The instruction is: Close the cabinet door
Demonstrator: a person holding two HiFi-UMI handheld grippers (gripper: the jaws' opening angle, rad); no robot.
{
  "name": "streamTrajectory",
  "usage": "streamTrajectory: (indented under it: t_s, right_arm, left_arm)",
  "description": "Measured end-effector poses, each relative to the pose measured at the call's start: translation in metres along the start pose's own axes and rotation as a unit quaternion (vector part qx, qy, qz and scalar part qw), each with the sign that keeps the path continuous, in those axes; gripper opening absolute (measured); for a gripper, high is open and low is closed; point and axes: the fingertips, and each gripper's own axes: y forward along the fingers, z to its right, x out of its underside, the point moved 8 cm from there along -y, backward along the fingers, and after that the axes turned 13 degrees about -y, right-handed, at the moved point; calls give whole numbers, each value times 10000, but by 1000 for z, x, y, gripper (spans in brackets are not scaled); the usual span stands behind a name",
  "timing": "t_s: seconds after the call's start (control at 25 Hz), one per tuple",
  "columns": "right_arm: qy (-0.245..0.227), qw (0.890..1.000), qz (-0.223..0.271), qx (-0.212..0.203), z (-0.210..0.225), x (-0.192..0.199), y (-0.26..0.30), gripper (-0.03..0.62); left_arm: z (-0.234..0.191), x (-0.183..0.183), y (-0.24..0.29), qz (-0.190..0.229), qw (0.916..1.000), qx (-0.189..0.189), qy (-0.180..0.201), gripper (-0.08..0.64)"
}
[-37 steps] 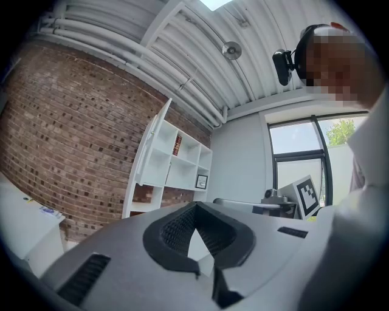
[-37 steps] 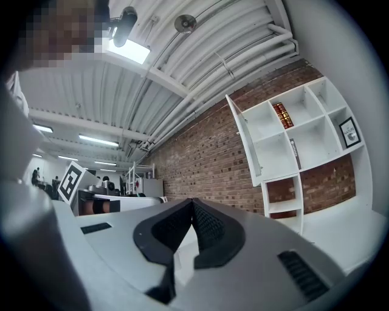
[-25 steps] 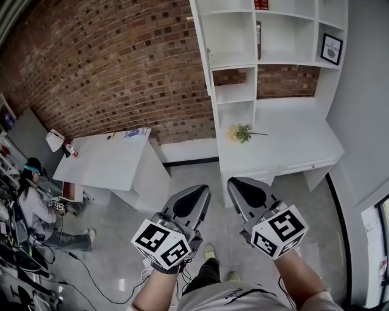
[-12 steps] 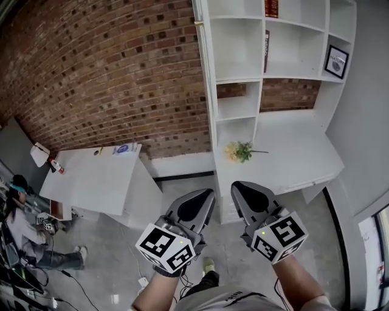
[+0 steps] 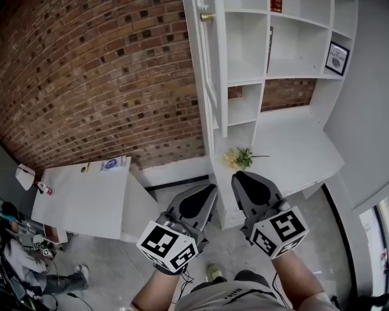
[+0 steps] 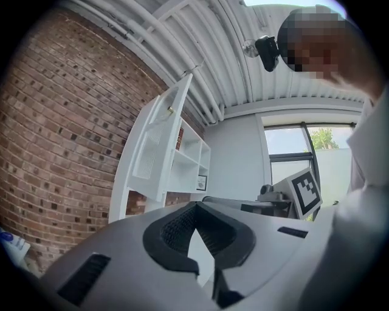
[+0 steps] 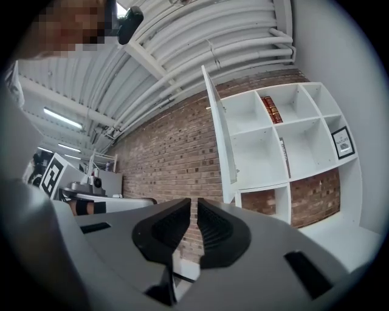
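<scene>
**Door stands open; both tools shut and empty**

I hold my two tools side by side, low in front of the cabinet. My left tool [image 5: 208, 190] has its ribbed black pads meeting at the tips, with nothing between them. My right tool [image 5: 239, 177] shows only a hairline slit between its pads and is just as empty. Each has a smooth grey shell and a cube of black-and-white square markers at the back.

The door [image 5: 209, 67] is swung out from the white cabinet [image 5: 246, 45], edge toward me and well apart from both tools. It is a flat white panel with a recessed frame and a small round brass-coloured knob [image 5: 206, 17].

The cabinet is all square open compartments; one holds a red-spined book [image 5: 276, 5], another a dark-framed picture [image 5: 338, 58]. Rough red-brown brick [image 5: 103, 79] runs to the left. Below the shelves, pale flowers [image 5: 239, 158] lie on the smooth white counter [image 5: 298, 152].
</scene>
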Motion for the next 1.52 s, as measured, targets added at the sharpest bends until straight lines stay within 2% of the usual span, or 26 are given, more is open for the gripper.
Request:
streamTrajectory:
  t_s: [0.12, 0.28, 0.48, 0.76, 1.16, 1.32, 1.52]
  right_arm:
    - [-84, 9998, -31, 187, 9, 1, 19, 25]
    - [-274, 9990, -106, 324, 24, -1, 42, 98]
    - [-404, 9977, -151, 526, 44, 4, 69, 113]
    - [-541, 9967, -176, 583, 63, 6, 107, 144]
    - [-775, 9948, -228, 615, 74, 9, 130, 143]
    - [-843, 9941, -265, 622, 74, 11, 132, 88]
    - [-810, 9944, -314, 596, 79, 13, 128, 84]
  left_arm:
    - [-17, -4, 8, -9, 10000, 83, -22, 11]
    - [-33, -9, 21, -5, 9999, 115, -39, 11]
    - [-45, -14, 41, 50, 10000, 65, 6, 11]
    - [-55, -28, 61, 165, 9997, -141, 141, 11]
    - [-64, -27, 80, 145, 9994, -306, 97, 11]
    - [-67, -24, 80, 122, 9994, -334, 56, 11]
    - [-66, -20, 80, 70, 9996, -282, 41, 11]
